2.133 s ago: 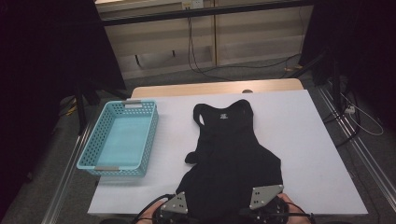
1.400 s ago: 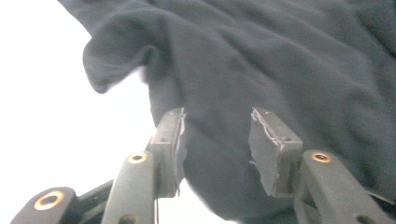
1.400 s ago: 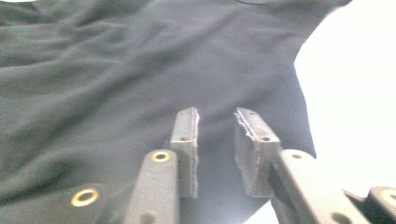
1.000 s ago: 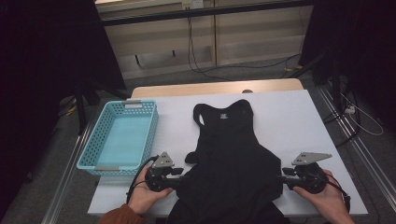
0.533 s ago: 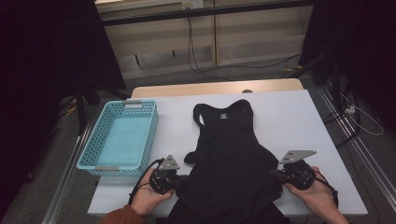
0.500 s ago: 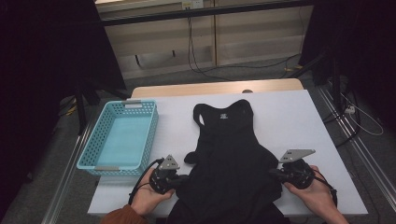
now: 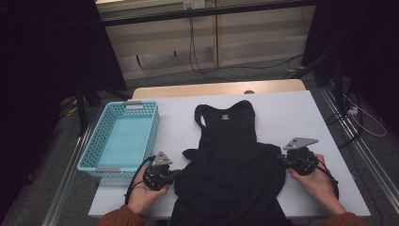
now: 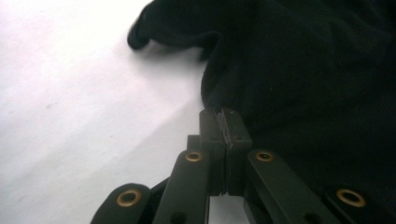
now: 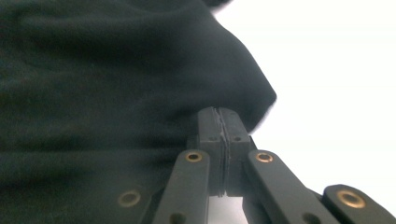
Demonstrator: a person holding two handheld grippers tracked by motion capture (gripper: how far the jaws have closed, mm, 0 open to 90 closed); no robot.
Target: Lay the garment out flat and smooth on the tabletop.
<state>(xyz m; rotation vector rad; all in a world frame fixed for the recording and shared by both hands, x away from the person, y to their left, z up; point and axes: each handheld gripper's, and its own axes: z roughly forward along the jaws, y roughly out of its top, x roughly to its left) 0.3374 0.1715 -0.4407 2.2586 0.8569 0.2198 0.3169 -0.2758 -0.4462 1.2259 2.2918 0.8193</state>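
On the white desk (image 7: 291, 113) a black garment (image 7: 230, 165) is spread flat, neckline toward the far edge, its hem draped over the near edge. Its left side is met by the left claw (image 7: 175, 175) and its right side by the right claw (image 7: 283, 161); both jaw pairs are pressed together, though pinched cloth cannot be confirmed. A turquoise basket (image 7: 101, 139) is set left of the garment.

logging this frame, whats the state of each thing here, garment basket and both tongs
black garment: spread flat on the white table, near hem hanging over the front edge
blue basket: upright, empty, left of the garment
left tongs: jaws pressed together at the garment's left edge
right tongs: jaws pressed together at the garment's right edge
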